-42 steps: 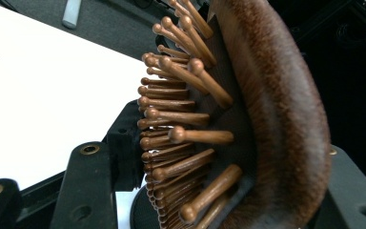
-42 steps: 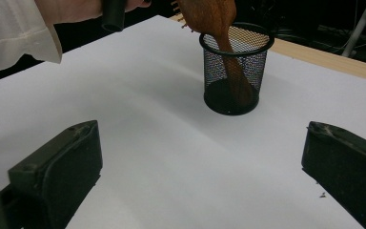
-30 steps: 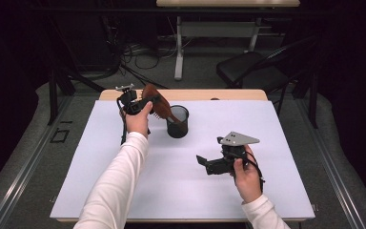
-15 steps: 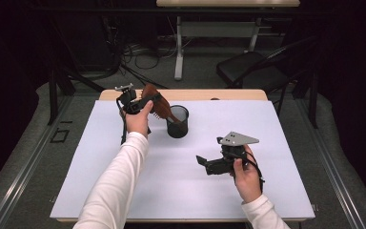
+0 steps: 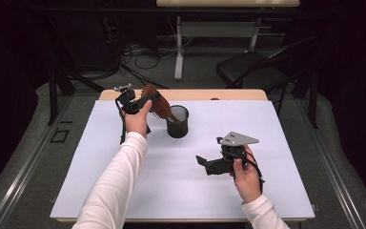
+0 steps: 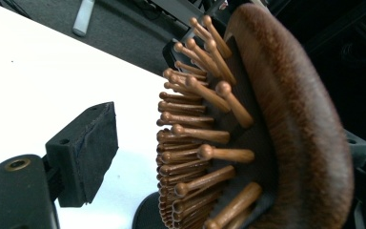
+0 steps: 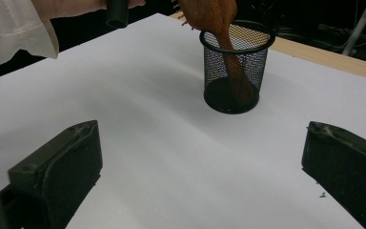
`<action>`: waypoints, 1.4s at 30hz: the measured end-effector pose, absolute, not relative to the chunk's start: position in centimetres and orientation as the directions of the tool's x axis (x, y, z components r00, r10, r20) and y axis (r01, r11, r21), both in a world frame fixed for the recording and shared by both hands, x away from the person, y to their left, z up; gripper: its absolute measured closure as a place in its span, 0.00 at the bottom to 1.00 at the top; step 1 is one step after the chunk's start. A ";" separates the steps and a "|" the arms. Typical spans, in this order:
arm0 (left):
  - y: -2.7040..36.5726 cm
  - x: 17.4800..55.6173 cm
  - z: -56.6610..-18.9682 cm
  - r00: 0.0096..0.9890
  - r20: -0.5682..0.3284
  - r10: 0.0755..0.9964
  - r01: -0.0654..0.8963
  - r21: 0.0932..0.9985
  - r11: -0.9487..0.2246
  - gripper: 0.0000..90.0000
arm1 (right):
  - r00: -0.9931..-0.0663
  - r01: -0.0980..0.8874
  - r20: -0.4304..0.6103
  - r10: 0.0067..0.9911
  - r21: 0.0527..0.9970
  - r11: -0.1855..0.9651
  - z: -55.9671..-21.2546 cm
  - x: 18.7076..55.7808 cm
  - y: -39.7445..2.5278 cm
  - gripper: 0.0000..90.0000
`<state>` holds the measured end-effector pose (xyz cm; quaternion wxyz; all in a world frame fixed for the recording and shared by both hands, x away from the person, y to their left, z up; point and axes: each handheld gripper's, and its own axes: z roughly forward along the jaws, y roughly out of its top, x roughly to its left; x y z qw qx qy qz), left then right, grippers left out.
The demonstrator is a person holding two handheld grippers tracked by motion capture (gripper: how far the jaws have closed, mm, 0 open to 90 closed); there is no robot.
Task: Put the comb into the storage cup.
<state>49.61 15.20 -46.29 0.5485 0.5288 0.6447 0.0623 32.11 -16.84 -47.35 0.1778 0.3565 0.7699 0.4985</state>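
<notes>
A brown wooden hairbrush (image 5: pixel 164 109) leans with its handle down inside a black mesh cup (image 5: pixel 177 123) at the back of the white table. My left gripper (image 5: pixel 151 98) straddles the brush head. In the left gripper view a gap separates the left pad (image 6: pixel 86 153) from the bristle tips of the hairbrush (image 6: pixel 267 143), so the gripper (image 6: pixel 219 157) reads as open; its other jaw is hidden behind the brush. My right gripper (image 5: pixel 204 162) is held low over the table at the right front, open and empty. Ahead of that gripper (image 7: pixel 200 176) stand the cup (image 7: pixel 233 62) and the hairbrush (image 7: pixel 219 19).
A white sheet (image 5: pixel 124 191) covers the table, with a wooden strip (image 5: pixel 228 94) along its far edge. A white sleeve (image 5: pixel 119 181) reaches across the left half. Beyond the table are a dark chair (image 5: pixel 248 71), cables and a desk leg (image 5: pixel 178 52).
</notes>
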 end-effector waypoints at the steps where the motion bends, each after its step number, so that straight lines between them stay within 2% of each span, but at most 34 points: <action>1: 15.3 49.6 -46.3 0.162 -0.640 0.751 0.613 0.662 0.431 0.17 | -0.682 0.372 0.081 0.726 0.894 0.249 -47.3 32.1 -16.8 0.00; 4: 15.4 49.6 -46.2 0.167 -0.635 0.755 0.620 0.663 0.421 0.12 | -0.682 0.372 0.082 0.727 0.894 0.249 -47.4 32.1 -16.8 0.00; 7: 15.4 49.5 -46.0 0.182 -0.634 0.752 0.623 0.666 0.410 0.01 | -0.682 0.373 0.083 0.727 0.894 0.249 -47.4 32.1 -16.8 0.00; 42: 16.5 49.1 -44.9 0.229 -0.615 0.754 0.586 0.706 0.398 0.01 | -0.681 0.377 0.086 0.727 0.892 0.248 -47.5 32.1 -16.8 0.00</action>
